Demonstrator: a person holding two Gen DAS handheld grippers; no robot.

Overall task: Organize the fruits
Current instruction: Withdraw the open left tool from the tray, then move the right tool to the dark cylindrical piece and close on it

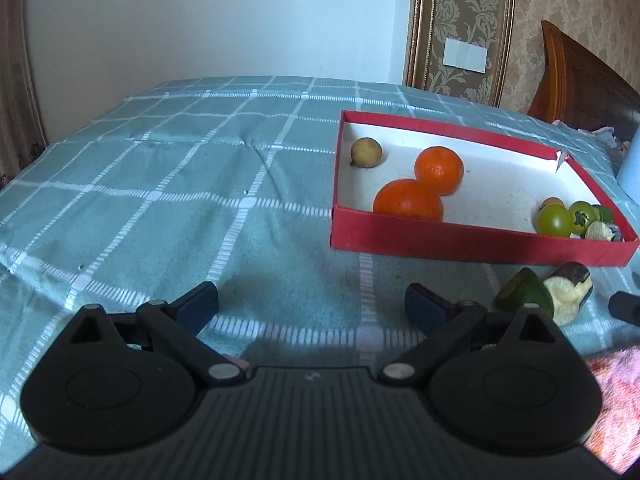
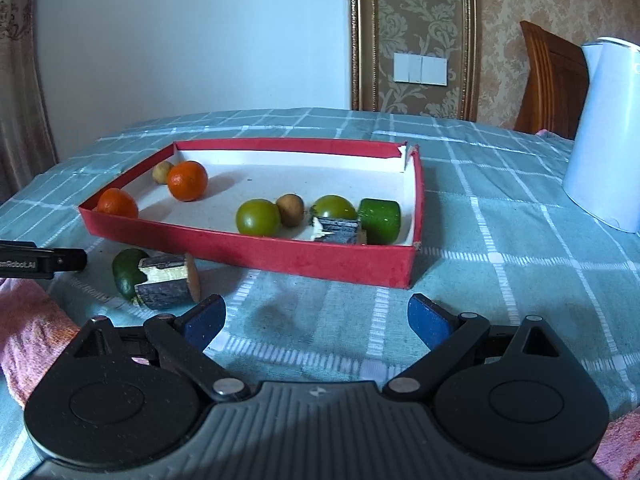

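Tongs, left [image 1: 312, 304] and right [image 2: 317, 318], gaped apart, empty. Box [image 2: 256, 250] wall hid part of one orange [image 2: 118, 203].

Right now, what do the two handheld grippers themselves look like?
Both match: the left gripper and right gripper have matte black ribbed bodies, two round black discs, black linkage arms with silver pivot pins, and blue fingertips. The left gripper's tip shows white lettering in the right view. No cables, hands or sleeves visible.
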